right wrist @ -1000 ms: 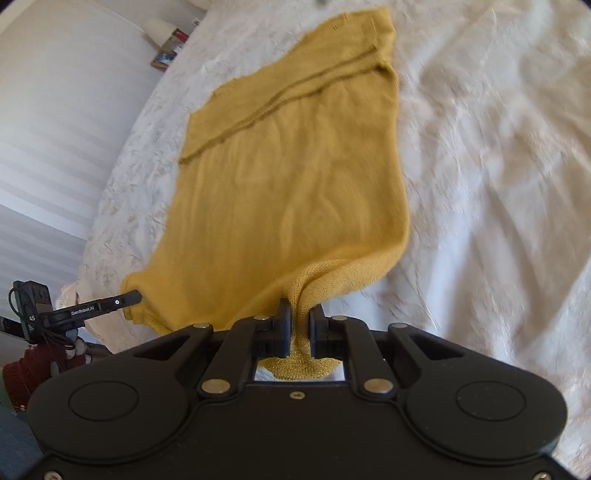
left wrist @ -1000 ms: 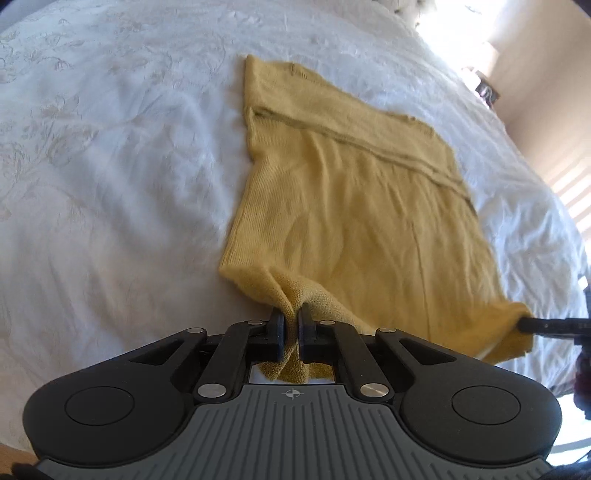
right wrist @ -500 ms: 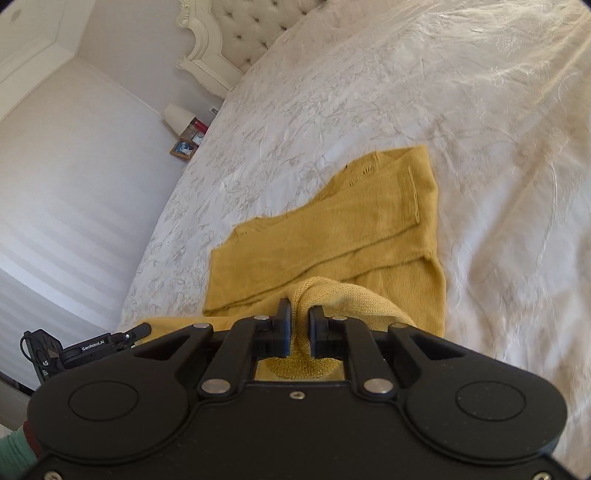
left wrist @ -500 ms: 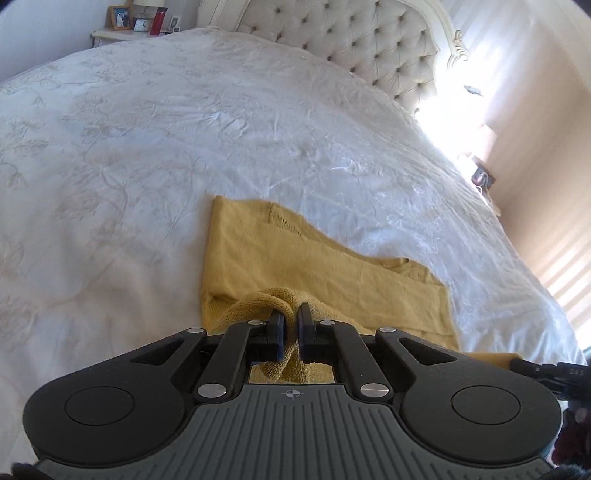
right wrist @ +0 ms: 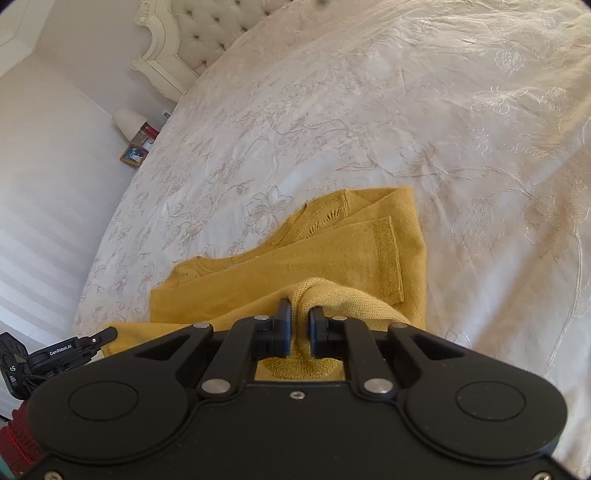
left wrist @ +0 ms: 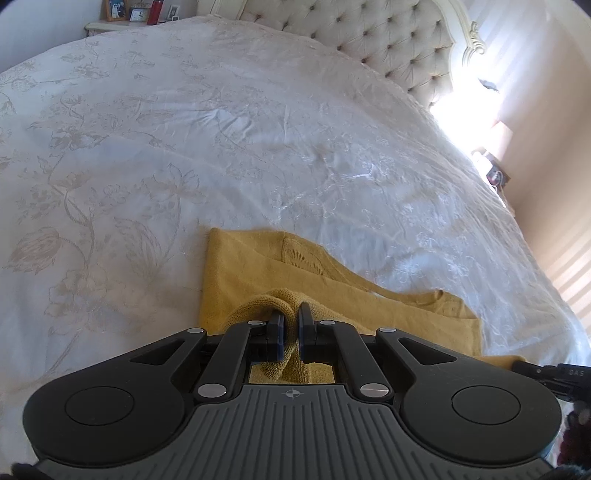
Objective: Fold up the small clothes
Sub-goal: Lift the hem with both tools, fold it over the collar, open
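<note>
A mustard-yellow knit top (left wrist: 332,295) lies on the white bedspread (left wrist: 184,166), its neckline end away from me. My left gripper (left wrist: 291,321) is shut on the top's near hem corner, with fabric bunched between the fingers, and holds it over the garment's upper part. In the right wrist view the same top (right wrist: 332,251) shows with a folded sleeve on it. My right gripper (right wrist: 299,321) is shut on the other hem corner and holds it over the top. The part under both grippers is hidden.
The bed has a tufted cream headboard (left wrist: 388,44) at the far end. A nightstand with frames and a red bottle (left wrist: 147,11) stands at the back left. The other gripper's tip (right wrist: 74,347) shows at the lower left of the right wrist view. Walls flank the bed.
Both grippers have carried the hem forward over the top towards its neckline. The long flat body seen a second ago is now folded over, with only the upper part showing.
</note>
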Demonstrator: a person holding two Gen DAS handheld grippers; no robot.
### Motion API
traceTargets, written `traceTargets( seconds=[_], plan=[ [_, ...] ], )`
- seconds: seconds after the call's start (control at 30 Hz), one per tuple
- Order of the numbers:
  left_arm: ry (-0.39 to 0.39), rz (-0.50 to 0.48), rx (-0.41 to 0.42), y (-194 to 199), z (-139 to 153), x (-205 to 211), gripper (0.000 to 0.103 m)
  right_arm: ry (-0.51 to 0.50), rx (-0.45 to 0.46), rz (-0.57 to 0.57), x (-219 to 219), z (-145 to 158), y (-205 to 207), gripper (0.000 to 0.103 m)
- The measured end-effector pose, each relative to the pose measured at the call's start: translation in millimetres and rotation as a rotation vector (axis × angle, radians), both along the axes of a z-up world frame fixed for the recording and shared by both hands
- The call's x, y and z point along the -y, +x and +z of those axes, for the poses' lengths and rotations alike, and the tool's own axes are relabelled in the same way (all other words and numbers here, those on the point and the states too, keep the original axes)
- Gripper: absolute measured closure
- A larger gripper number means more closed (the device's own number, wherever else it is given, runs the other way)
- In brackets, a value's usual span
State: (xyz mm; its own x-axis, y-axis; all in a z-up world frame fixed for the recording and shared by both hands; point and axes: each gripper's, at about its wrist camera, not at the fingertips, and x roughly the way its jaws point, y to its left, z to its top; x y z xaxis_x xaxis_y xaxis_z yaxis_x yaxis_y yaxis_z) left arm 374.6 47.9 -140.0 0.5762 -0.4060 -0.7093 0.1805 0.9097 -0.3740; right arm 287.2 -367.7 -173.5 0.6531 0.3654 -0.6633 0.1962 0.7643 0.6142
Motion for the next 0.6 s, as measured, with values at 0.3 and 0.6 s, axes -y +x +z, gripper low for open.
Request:
traceTargets(
  seconds=[0.3,0.6],
  plan=[
    [0.034,-0.004,-0.034,43,-26,11,0.096,-0.003,-0.059,-0.040,12,-27,37,0.085],
    [0.070,0.043,-0.106,69,-48,11,0.093,0.004,-0.126,-0.084,21,-48,51,0.084]
  ],
)
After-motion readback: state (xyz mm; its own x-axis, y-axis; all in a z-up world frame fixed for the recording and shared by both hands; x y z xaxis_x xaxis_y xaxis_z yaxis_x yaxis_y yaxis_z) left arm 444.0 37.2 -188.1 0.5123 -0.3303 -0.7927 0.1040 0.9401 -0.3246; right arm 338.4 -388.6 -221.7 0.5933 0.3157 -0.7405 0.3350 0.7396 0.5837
